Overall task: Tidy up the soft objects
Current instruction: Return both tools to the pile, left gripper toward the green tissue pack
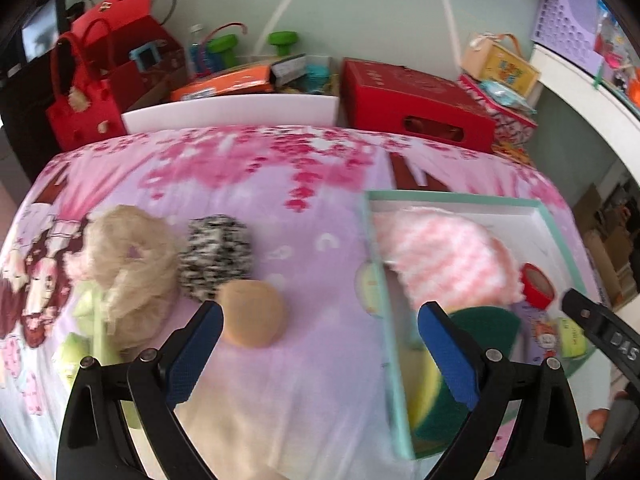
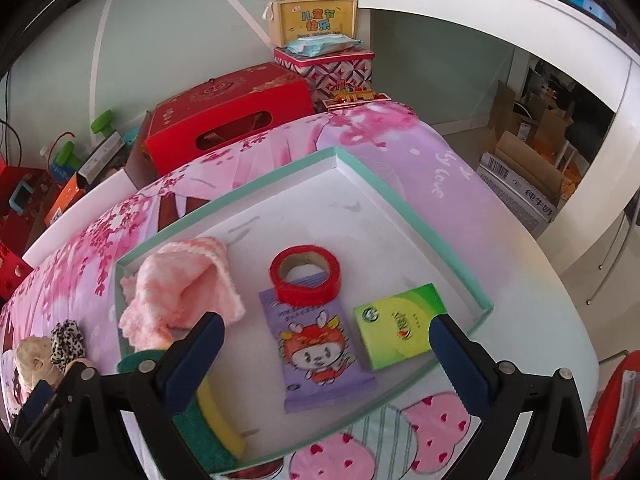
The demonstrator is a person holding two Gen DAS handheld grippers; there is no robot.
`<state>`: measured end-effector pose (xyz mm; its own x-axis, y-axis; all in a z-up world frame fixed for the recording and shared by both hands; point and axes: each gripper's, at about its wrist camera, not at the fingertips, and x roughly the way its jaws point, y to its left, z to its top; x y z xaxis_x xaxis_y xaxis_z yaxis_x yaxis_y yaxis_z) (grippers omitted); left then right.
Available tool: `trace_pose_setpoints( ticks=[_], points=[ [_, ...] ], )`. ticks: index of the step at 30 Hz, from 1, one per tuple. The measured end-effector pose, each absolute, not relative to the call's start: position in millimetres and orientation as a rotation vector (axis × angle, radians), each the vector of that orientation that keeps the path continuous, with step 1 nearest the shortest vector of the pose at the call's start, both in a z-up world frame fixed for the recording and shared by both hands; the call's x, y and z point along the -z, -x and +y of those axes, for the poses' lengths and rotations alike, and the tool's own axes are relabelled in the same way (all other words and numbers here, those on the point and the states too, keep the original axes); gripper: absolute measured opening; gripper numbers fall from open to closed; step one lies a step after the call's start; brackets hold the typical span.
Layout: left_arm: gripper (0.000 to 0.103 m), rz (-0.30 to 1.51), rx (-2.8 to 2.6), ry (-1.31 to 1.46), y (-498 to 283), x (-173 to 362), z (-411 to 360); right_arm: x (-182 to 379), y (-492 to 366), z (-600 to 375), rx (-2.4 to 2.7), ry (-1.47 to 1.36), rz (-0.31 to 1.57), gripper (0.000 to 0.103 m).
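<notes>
**Both grippers open above the pink sheet and tray**

Blue-padded fingers of the left gripper (image 1: 320, 320) stand spread wide with nothing between them, over the pink floral sheet (image 1: 304, 216) covering the surface. Just beyond its left finger lies a tan round puff (image 1: 252, 314), touching a black-and-white fuzzy scrunchie (image 1: 216, 256); a beige fluffy scrunchie (image 1: 128, 268) sits beside that one, further left. These three soft things lie on the sheet outside the teal-rimmed tray (image 1: 376, 280).

Inside the tray, the right wrist view shows a pink-and-white knitted cloth (image 2: 180, 288) at the left end and a green-and-yellow sponge (image 2: 212, 428) at the near left corner, partly hidden behind the right gripper's left finger. A red tape roll (image 2: 306, 276) rests on the top edge of a purple cartoon packet (image 2: 320, 352), and a green-yellow tissue pack (image 2: 400, 326) lies just to the right of the packet, apart from it.

The right gripper (image 2: 326, 342) hangs over the tray, its jaws wide apart and empty. Whether the sponge touches the cloth is hard to tell.
</notes>
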<state>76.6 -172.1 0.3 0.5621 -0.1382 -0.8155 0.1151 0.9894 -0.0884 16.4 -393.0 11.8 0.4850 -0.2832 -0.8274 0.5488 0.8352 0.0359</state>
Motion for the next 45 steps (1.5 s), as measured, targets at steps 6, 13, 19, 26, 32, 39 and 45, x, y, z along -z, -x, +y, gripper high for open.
trace_pose_setpoints(
  ticks=[6,13,19,26,32,39,45],
  points=[
    [0.098,0.986,0.051,0.054,-81.2,-3.5,-131.0,-17.2,-20.4,-365.0,0.449,-0.301,0.936,0.103],
    [0.098,0.978,-0.074,0.103,-82.7,-13.0,-78.6,-22.3,-29.7,-322.1,0.357,-0.227,0.93,0.103],
    [0.098,0.984,-0.173,0.154,-81.7,-16.2,-25.0,-19.9,-37.4,-287.1,0.275,-0.195,0.937,0.103],
    [0.098,1.002,-0.253,0.229,-77.7,-10.7,27.7,-15.2,-46.9,-240.0,0.18,-0.144,0.949,0.103],
    [0.098,0.978,-0.304,0.296,-69.4,-9.1,57.4,-12.3,-51.2,-189.2,0.077,-0.079,0.949,0.103],
    [0.098,0.995,-0.313,0.331,-59.3,2.0,75.6,-4.8,-57.2,-133.9,-0.049,-0.033,0.967,0.103],
    [0.098,1.038,-0.323,0.346,-51.0,15.4,85.8,12.9,-62.8,-102.1,-0.145,-0.045,1.022,0.103]
  ],
)
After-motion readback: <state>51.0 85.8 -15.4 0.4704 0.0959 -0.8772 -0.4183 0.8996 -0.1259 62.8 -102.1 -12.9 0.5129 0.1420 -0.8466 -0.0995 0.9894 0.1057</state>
